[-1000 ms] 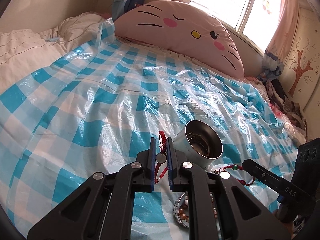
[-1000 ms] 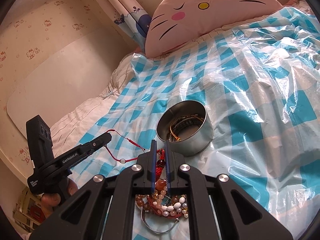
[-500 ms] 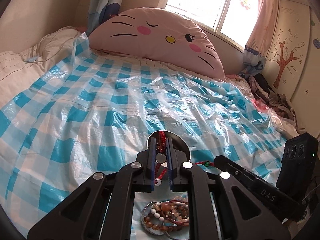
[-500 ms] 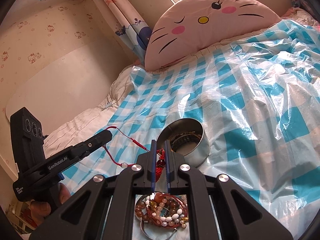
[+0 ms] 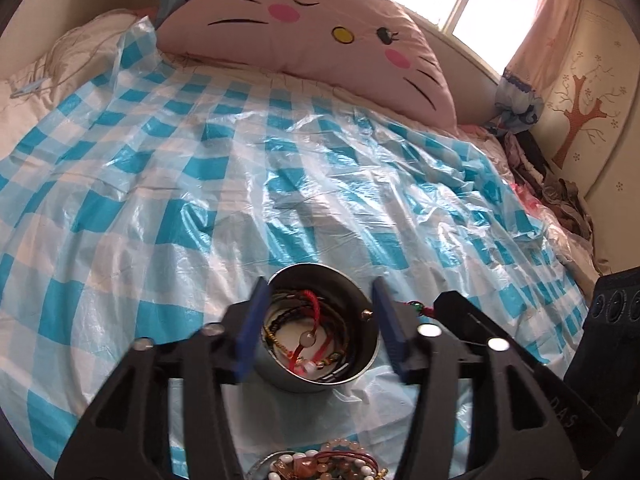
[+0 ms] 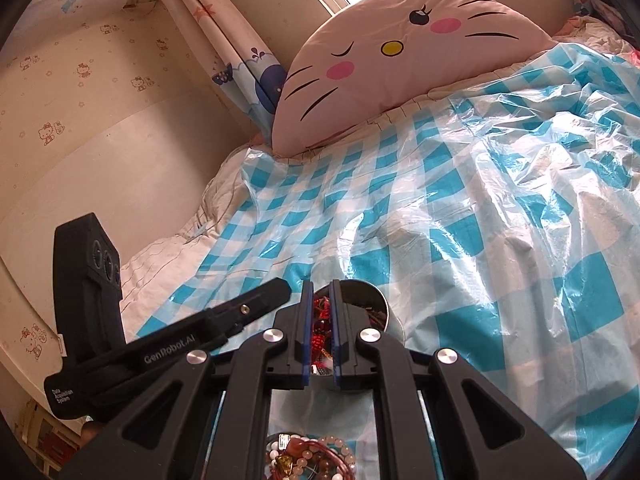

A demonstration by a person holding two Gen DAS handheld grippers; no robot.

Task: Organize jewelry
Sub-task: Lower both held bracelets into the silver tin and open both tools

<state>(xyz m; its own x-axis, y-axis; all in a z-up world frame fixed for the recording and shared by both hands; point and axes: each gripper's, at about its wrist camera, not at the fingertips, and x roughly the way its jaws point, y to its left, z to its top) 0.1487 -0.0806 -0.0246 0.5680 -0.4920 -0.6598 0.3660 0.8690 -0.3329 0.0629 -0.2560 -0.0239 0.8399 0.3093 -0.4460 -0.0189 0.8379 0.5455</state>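
Item 1: my left gripper (image 5: 318,328). Jaws opening, wide apart, blue pads either side of the tin; nothing pressed between them. Red cord bracelet (image 5: 310,334) w/ a pale round bead lies loose below, inside the tin.

Item 2: round metal tin (image 5: 366,364). Stands upright on the bed, open top. Holds the red cord bracelet plus several dark and gold-toned braided bands coiled along the wall.

Item 3: my right gripper (image 6: 320,326). Jaws nearly closed, pinching a red beaded string (image 6: 319,332) w/ a dark red bead; string hangs in the narrow gap directly over the tin's rim. Seen from left view, gripper nose sits just right of the tin, red string w/ green bead at its tip.

Item 4: small dish of jewelry (image 6: 308,458). Near edge of bed, in front of tin. Mixed bead bracelets: white, pink, amber, red. Partly cut off at bottom of both views.

Item 5: blue-white checked plastic sheet (image 5: 248,184). Crinkled, covers most of the bed; tin and dish rest on it.

Item 6: pink cat-face cushion (image 5: 304,28). At head of bed, beyond the sheet, well apart from tin.

Item 7: curtain (image 6: 240,52), left of cushion in right view.
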